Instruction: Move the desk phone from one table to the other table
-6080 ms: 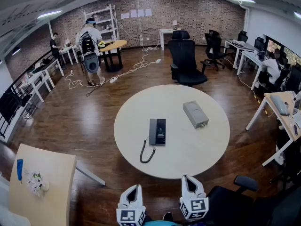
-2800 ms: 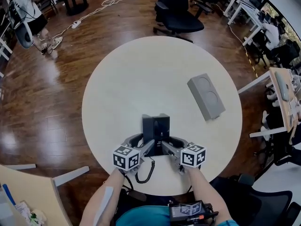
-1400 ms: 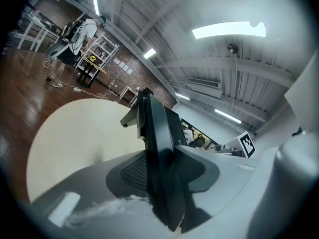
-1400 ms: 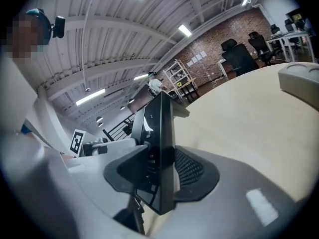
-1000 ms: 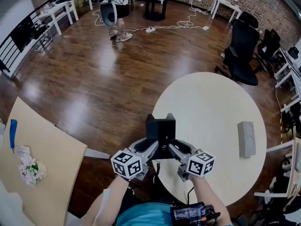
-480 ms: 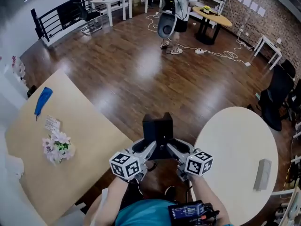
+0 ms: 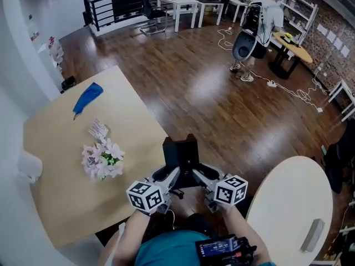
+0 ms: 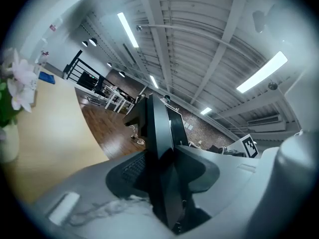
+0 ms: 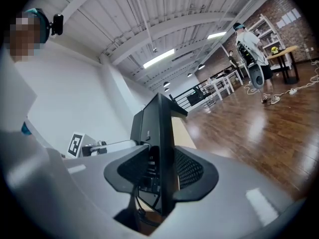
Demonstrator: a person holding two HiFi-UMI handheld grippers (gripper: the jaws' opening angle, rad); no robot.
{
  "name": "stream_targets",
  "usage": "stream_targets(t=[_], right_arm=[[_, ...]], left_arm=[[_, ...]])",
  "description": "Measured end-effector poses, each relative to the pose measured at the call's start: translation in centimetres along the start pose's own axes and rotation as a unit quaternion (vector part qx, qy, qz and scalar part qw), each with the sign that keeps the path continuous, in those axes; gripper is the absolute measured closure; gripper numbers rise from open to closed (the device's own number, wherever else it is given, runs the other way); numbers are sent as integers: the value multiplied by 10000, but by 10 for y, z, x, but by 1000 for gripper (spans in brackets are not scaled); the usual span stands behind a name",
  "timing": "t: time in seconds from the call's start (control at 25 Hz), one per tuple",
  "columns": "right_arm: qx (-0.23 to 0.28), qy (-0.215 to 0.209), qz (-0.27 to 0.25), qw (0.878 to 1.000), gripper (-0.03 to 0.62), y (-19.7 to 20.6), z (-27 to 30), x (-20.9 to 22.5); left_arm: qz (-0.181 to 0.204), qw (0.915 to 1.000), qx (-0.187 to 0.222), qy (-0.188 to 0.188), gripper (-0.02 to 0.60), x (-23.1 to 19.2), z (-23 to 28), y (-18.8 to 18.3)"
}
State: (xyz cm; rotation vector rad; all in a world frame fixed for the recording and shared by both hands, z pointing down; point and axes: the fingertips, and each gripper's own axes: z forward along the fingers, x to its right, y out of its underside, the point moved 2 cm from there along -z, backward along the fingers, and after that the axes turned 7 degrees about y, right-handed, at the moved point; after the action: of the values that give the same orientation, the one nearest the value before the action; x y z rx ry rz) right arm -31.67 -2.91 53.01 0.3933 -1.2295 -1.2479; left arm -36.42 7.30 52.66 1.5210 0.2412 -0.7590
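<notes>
**Background stuff around the room**

So on the beige table (image 7: 55, 193) there's a bunch of pink and white flowers (image 7: 101, 159), a small card (image 7: 98, 129) just beside them, and a blue thing (image 7: 87, 98) further up, can't tell what it is. A grey box (image 7: 314, 235) lies on the round white table (image 7: 288, 198). Across the wood floor (image 7: 205, 93) a person (image 7: 258, 18) stands by a yellow-topped table (image 7: 291, 46), with white cables (image 7: 294, 90) trailing nearby. A black railing (image 7: 119, 7) runs along the back.

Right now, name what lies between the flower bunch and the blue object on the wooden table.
A small pale card lies between them, as the head view shows.
</notes>
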Motion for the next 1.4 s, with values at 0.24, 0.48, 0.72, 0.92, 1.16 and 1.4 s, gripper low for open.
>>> stream_targets(t=[0.24,0.48,0.72,0.92,1.16,1.4], right_arm=[[-564,-541,-136,9968,451,12,58,-26],[-1094,-993,-231,9888,451,24,106,-27],[-1591,-1272,-128,9789,451,47,149,-19],[-1822,-1356,-13,9739,450,59,174,-9],[-2021,-1357,93,9699,450,73,193,-2],[-2219,-1295,132,9664,450,84,203,6]], left_arm=[[-215,9970,300,-681,419,-44,-41,-5],[-539,9894,463,-1264,419,-83,-57,1],[-838,9794,473,-1778,419,-122,-66,17],[-1052,9728,418,-2023,419,-146,-64,26],[-1292,9676,334,-2143,419,-168,-65,38],[-1318,9664,168,-2199,417,-181,-61,45]])
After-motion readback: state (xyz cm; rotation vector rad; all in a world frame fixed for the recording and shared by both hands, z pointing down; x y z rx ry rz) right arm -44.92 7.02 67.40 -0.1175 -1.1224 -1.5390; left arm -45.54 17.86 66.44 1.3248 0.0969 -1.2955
